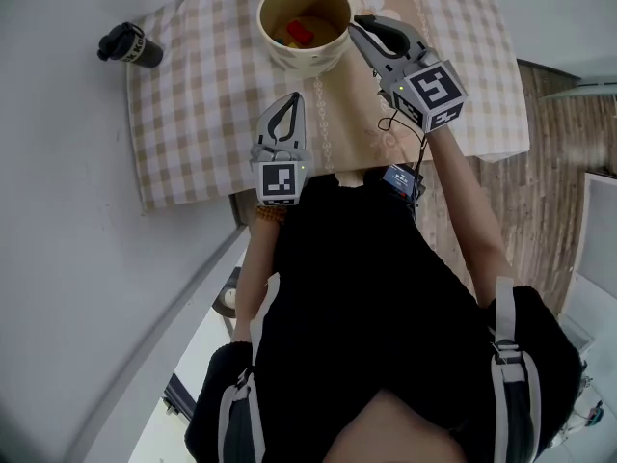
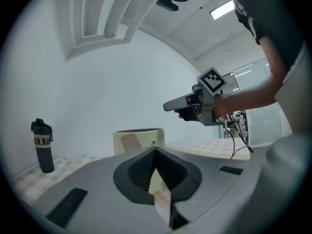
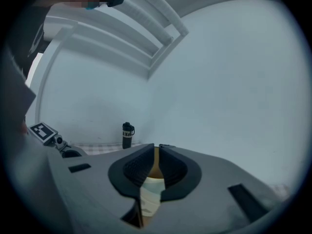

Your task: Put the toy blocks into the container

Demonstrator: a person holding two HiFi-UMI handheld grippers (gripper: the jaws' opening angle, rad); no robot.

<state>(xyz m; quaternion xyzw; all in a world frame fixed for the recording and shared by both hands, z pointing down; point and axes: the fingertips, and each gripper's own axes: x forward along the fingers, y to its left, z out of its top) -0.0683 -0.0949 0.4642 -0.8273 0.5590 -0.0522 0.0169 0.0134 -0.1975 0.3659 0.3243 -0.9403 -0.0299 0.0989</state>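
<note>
The cream round container (image 1: 270, 44) stands at the far middle of the checked tablecloth (image 1: 193, 114). Inside it lie a red block (image 1: 300, 32) and yellow blocks (image 1: 287, 39). My right gripper (image 1: 358, 23) hovers at the container's right rim; only a narrow slit shows between its jaws, with nothing in it. Through that slit in the right gripper view (image 3: 155, 150) a strip of the container (image 3: 151, 191) shows. My left gripper (image 1: 293, 97) is low over the cloth, nearer me than the container, its tips together and empty. The left gripper view (image 2: 155, 150) faces the container (image 2: 139, 139) and the right gripper (image 2: 170, 105).
A black bottle (image 1: 130, 46) stands at the cloth's far left corner, also seen as the bottle (image 2: 43, 145) and the bottle (image 3: 127, 135). A pale wall runs along the left. The table's near edge (image 1: 289, 183) is against the person's dark clothing. Wooden floor (image 1: 554, 162) lies to the right.
</note>
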